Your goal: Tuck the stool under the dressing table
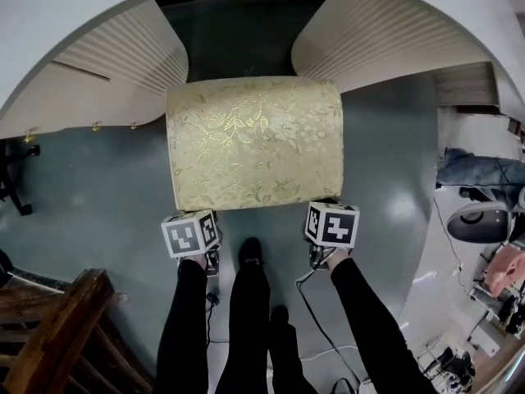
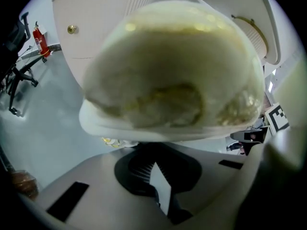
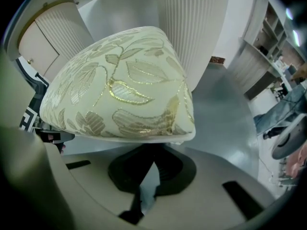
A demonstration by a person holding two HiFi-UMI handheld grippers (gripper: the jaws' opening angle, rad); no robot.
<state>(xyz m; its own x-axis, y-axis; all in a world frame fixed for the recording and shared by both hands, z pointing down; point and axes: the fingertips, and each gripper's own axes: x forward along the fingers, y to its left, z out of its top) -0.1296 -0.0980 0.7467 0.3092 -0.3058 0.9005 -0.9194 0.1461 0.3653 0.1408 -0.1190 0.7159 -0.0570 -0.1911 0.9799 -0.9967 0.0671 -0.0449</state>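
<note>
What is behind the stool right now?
The dressing table, with its dark knee gap between two ribbed cabinets. The stool covers the floor at the gap's mouth, and the gap is too dark to show what is inside.

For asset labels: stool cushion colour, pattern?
Cushion is cream with a gold floral pattern; head view shows it best.

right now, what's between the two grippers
Only the person's black shoe on bare grey floor, just short of the stool; the head view shows it.
</note>
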